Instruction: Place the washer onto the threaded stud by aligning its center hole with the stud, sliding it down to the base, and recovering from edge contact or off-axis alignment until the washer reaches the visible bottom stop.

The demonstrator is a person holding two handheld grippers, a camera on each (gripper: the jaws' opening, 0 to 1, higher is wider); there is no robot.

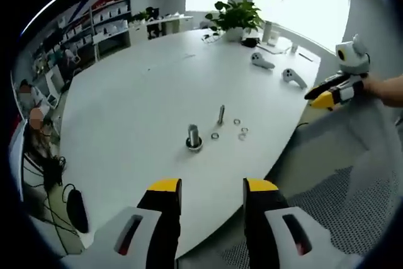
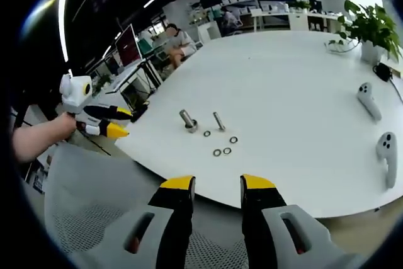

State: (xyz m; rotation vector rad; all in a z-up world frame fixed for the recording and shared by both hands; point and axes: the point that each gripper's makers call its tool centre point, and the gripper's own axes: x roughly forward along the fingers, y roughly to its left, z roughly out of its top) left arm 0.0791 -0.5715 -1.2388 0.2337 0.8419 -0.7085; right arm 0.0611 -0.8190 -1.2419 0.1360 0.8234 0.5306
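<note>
A: Noting positions; four washers (image 2: 218, 152) lie flat on the white surface (image 2: 302, 92), loosely clustered just beside a thin upright stud (image 2: 218, 121); a thicker threaded stud (image 1: 193, 135) stands near them on a round base; no washer is on either stud yet.

B: Handling judgement?

A: Small metal rings, so probably light, stiff, not fragile, and likely slippery on the smooth top; lying flat they offer little height; I would pinch one across its rim, jaw tips low to the surface.

B: Orientation?

A: Hole axes point up, as do both studs' long axes, roughly parallel; a lifted washer should stay level to avoid edge contact.

B: Claws?

A: Left claw (image 1: 213, 188) released, jaws apart, nothing between, off the surface edge; right claw (image 2: 217, 184) likewise released and empty, well apart from the washers.
</note>
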